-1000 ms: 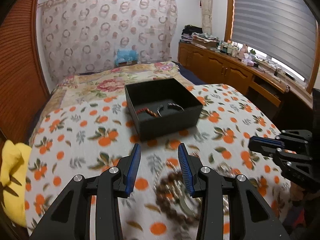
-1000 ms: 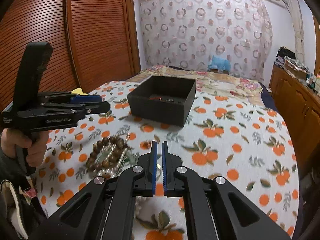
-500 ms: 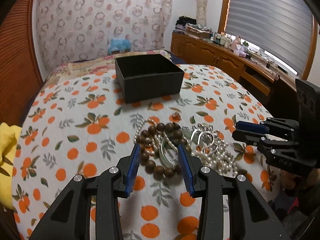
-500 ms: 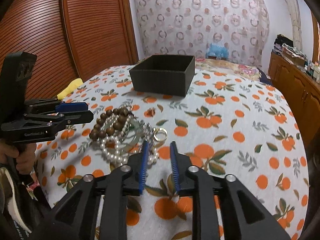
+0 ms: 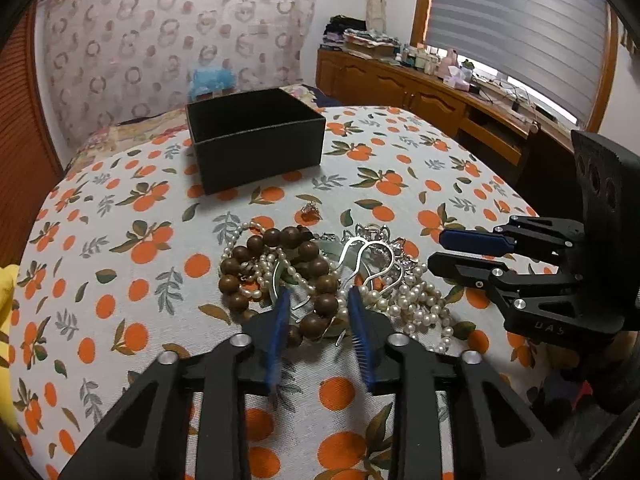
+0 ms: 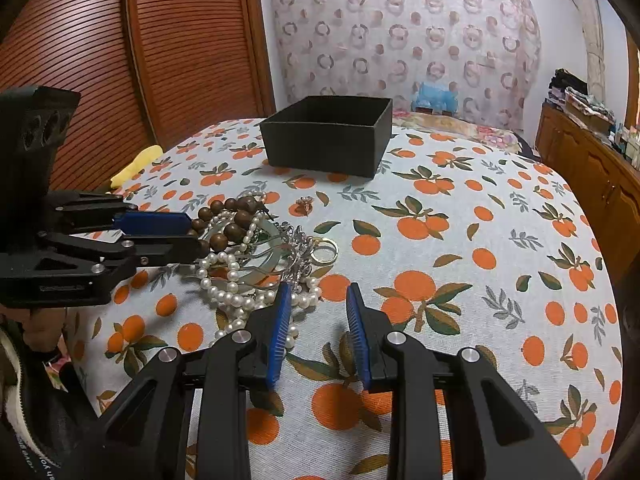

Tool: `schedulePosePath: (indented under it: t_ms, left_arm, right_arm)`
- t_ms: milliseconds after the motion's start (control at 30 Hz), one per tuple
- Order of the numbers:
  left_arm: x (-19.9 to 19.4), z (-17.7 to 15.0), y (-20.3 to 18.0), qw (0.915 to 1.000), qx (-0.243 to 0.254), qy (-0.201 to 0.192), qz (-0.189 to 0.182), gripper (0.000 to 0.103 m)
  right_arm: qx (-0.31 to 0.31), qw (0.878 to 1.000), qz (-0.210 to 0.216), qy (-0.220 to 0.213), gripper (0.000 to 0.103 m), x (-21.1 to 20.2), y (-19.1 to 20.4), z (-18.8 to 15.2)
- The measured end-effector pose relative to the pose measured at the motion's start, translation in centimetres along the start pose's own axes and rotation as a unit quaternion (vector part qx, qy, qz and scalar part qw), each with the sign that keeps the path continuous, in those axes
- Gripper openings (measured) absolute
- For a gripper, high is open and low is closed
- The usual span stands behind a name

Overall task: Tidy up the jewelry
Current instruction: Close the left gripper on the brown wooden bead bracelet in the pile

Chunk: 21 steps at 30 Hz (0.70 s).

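Note:
A pile of jewelry lies on the orange-print cloth: a brown wooden bead bracelet (image 5: pixel 276 264), white pearl strands (image 5: pixel 416 300), silver pieces (image 5: pixel 372 248) and a gold ring (image 6: pixel 325 249). A small ornament (image 5: pixel 310 209) lies apart, toward the box. The black open box (image 5: pixel 256 140) stands farther back; its inside is hidden. My left gripper (image 5: pixel 318 300) is open, its tips at the near edge of the bead bracelet. My right gripper (image 6: pixel 316 300) is open and empty, just right of the pearls (image 6: pixel 232 296). Each gripper shows in the other's view, the right (image 5: pixel 464 250) and the left (image 6: pixel 176 232).
The table edge curves away on both sides. A yellow cloth (image 6: pixel 134 164) lies at the left edge. A wooden slatted door (image 6: pixel 120 60) stands left, a wooden sideboard (image 5: pixel 440 100) with clutter right, a patterned bed (image 6: pixel 448 120) behind the box.
Both grippers have pulled back from the box and come down low at the jewelry pile. My right gripper has gone from shut to open. My left gripper stayed open.

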State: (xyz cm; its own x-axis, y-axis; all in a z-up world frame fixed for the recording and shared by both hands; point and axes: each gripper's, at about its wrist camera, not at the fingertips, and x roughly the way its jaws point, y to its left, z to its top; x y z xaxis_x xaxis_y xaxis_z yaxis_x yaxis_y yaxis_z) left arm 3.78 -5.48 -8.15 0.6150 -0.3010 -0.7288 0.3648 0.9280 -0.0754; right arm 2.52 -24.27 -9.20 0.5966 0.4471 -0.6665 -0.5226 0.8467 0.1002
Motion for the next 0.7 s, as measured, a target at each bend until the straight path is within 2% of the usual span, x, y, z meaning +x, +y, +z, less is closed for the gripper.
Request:
schedulePosePath:
  t_ms: [333, 500, 533, 700]
  left_arm:
    - [1.0, -0.2, -0.3, 0.9998, 0.011, 0.013, 0.001, 0.022]
    - [0.1, 0.0, -0.1, 1.0, 0.006, -0.004, 0.007, 0.008]
    - [-0.4, 0.2, 0.2, 0.9999, 0.002, -0.012, 0.006, 0.0]
    - [-2.1, 0.5, 1.1, 0.9991, -0.012, -0.036, 0.016, 0.0]
  right_arm:
    - [0.0, 1.0, 0.001, 0.001, 0.031, 0.1, 0.0, 0.0]
    - [-0.001, 1.0, 0.0, 0.0, 0.031, 0.1, -0.1, 0.0]
    - [0.0, 1.0, 0.0, 0.001, 0.031, 0.1, 0.0, -0.1]
    - [-0.001, 1.0, -0.001, 0.002, 0.031, 0.2, 0.0, -0.1]
